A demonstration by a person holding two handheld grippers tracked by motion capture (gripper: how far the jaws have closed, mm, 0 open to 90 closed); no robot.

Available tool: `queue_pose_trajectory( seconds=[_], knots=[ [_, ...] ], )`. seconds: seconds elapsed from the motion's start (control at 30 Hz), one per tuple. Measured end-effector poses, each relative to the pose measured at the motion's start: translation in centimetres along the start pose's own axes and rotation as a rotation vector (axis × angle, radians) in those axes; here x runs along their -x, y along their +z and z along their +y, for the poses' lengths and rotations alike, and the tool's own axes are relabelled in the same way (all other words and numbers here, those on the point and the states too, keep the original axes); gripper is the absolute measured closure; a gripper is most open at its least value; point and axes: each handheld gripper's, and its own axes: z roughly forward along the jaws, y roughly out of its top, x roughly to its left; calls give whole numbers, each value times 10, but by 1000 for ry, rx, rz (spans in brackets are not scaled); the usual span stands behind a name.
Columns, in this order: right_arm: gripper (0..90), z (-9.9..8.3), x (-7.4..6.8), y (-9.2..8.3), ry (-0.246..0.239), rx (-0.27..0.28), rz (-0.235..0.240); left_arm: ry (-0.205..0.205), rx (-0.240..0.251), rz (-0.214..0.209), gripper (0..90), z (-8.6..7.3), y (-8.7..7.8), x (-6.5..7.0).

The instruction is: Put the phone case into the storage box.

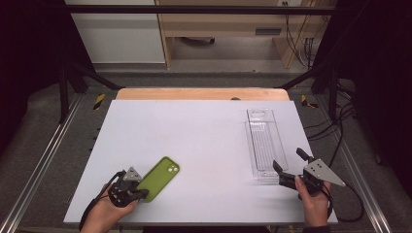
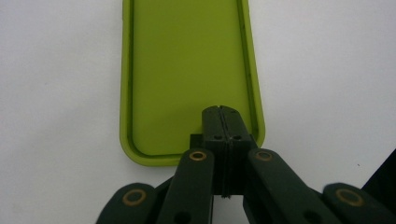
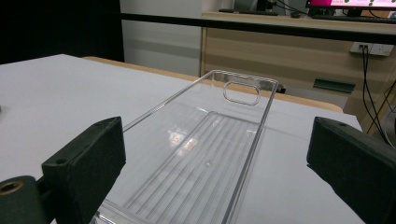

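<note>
- Step in hand, as judged: picking up the green phone case (image 1: 159, 178), probably for loading into the clear tray (image 1: 264, 144).
- Left gripper (image 2: 223, 112) at the near left of the white table (image 1: 194, 136), jaws pressed together, tips over the near end of the case; pinched on the case's rim or merely resting on it, cannot tell.
- Case lying flat, inside face up, near left, long axis angled away to the right.
- Right gripper (image 3: 215, 158) at the near right, jaws spread wide on either side of the tray's near end, pads (image 3: 88, 161) not touching the walls.
- Tray standing lengthwise near the right edge, well apart from the case, handle slot (image 3: 241, 92) at the far end.
- Tray contents: nothing, ribbed floor bare.
- Next move likely calls for a sure pinch on the case's thin rim, a lift clear of the table, then travel right toward the tray.
- Closing on the tray's near end likely useful for steadying it.
</note>
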Motion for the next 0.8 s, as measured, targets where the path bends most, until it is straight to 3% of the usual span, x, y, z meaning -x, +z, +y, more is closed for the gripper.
queue_pose_trajectory(
  seconds=[0.53,0.57,0.67,0.7,0.8],
  knots=[
    [49,0,-3,3,-17,-9,5,8,19,12,899,0,0,-1],
    [49,1,-2,2,-10,-8,5,11,38,31,801,1,-2,0],
    [49,0,-2,2,-9,-8,5,41,94,72,639,6,-7,4],
    [49,0,-2,2,-12,-9,5,55,111,96,540,9,-9,6],
    [48,0,-2,1,-15,-9,3,94,149,134,384,15,-12,11]
  ],
)
